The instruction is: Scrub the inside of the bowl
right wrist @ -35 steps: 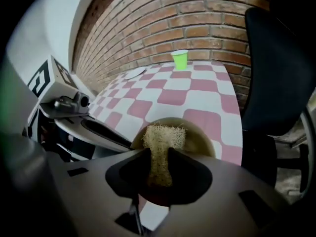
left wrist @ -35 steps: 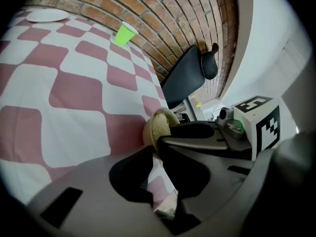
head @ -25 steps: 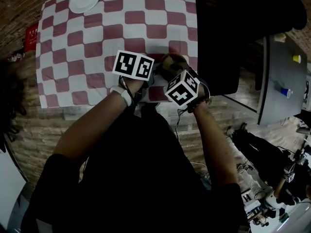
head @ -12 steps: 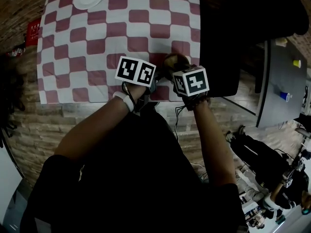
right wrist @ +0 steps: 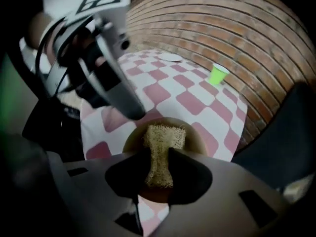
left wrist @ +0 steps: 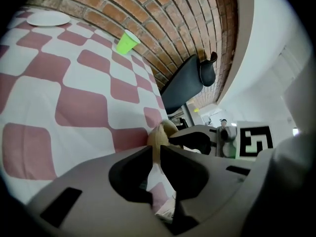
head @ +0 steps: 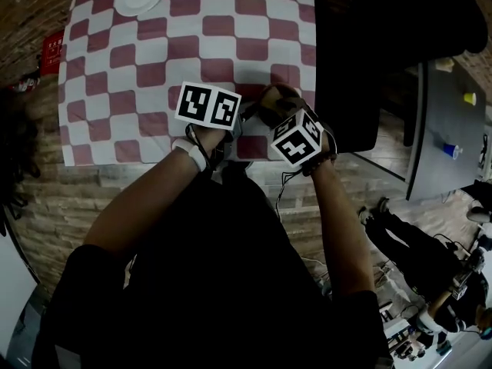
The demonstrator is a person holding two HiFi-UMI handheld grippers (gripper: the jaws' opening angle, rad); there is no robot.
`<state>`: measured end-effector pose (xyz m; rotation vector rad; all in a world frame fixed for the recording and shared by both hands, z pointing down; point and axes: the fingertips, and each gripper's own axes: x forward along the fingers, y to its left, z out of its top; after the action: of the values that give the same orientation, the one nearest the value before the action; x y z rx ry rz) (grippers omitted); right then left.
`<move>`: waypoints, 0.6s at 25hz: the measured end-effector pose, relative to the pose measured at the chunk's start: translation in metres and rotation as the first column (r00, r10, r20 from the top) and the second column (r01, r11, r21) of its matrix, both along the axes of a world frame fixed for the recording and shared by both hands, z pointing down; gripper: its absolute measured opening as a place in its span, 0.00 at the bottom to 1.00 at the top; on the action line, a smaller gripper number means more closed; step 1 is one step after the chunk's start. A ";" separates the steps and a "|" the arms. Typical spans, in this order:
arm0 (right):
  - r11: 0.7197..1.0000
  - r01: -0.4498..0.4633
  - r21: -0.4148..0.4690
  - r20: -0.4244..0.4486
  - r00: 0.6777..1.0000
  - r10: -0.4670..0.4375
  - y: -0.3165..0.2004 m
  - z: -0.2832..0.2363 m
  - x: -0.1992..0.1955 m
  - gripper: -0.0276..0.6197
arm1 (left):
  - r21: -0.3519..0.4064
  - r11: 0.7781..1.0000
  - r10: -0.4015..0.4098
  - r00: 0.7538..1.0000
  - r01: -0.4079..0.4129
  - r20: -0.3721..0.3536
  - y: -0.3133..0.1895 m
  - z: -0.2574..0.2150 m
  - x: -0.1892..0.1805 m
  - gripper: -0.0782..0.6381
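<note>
While the left gripper (left wrist: 157, 153) pinches the seemingly light, stiff bowl (left wrist: 162, 134) by its rim, the right gripper (right wrist: 157, 158) clamps a soft scrub pad (right wrist: 165, 135) inside.

Head view is dim and vignetted; edges are bent hard by fisheye. Checked cloth (head: 146, 68) is lit evenly, no hard shadows cast. Left gripper view is bright, white wall (left wrist: 276, 58) nearly blown out. Right gripper view is darker: sponge (right wrist: 161, 149) and bowl (right wrist: 196, 135) are rendered sharp, upper-left foreground is smeared, corners are blacked out.
</note>
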<state>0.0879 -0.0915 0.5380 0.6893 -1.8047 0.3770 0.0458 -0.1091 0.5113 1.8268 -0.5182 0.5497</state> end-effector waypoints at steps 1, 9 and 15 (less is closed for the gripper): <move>0.995 -0.099 -0.027 0.073 0.992 0.100 -0.004 -0.003 0.001 0.24 | -0.001 1.000 0.002 1.000 -0.002 0.000 0.004 -0.001 0.000 0.17; 0.898 -0.380 -0.223 0.326 0.839 0.436 -0.017 -0.018 0.001 0.24 | -0.089 0.996 0.006 0.999 -0.009 -0.033 0.039 0.009 0.015 0.18; 0.906 -0.374 -0.200 0.283 0.863 0.418 -0.015 -0.010 -0.002 0.24 | -0.126 0.992 -0.029 0.997 0.020 -0.067 0.031 0.013 0.021 0.18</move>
<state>0.0862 -0.1063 0.5279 0.9467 -1.9095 0.9312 0.0668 -0.0779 0.5239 1.7111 -0.4494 0.4902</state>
